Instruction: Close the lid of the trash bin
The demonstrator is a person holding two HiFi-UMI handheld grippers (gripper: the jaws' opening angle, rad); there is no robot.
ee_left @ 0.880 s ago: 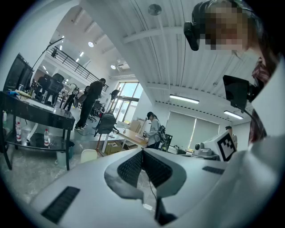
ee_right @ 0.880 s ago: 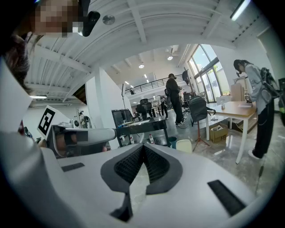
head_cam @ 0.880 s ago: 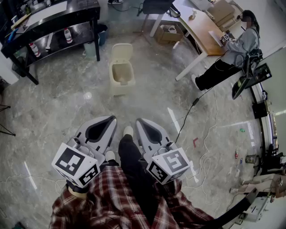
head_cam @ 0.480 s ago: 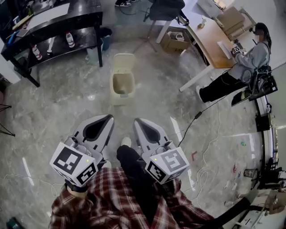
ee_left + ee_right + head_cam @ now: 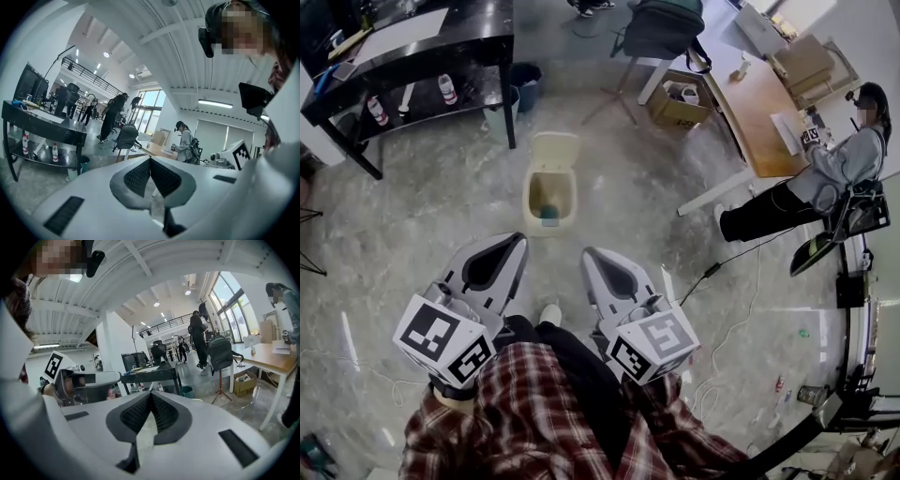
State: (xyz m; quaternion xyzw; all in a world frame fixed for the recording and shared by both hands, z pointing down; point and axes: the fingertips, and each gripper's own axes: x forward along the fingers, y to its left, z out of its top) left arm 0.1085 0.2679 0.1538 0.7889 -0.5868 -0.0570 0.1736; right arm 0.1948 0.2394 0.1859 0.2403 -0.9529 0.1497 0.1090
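The cream trash bin (image 5: 549,194) stands on the marble floor ahead of me in the head view. Its lid (image 5: 557,150) is tilted up and back, and something blue lies inside. My left gripper (image 5: 520,238) and right gripper (image 5: 587,252) are held side by side at waist height, both well short of the bin and pointing toward it. Each is shut with nothing between its jaws. The left gripper view shows the left gripper (image 5: 150,160) with its tips meeting, and the right gripper view shows the same for the right gripper (image 5: 151,394). Neither gripper view shows the bin plainly.
A black table (image 5: 422,42) with bottles on its shelf stands at the back left, a blue bucket (image 5: 525,77) beside it. At the right are a chair (image 5: 661,33), a cardboard box (image 5: 679,105), a wooden desk (image 5: 766,108), a seated person (image 5: 830,178) and floor cables (image 5: 712,270).
I have walked forward: the bin has come nearer and lower in the head view. Both grippers keep their pose, shut and side by side.
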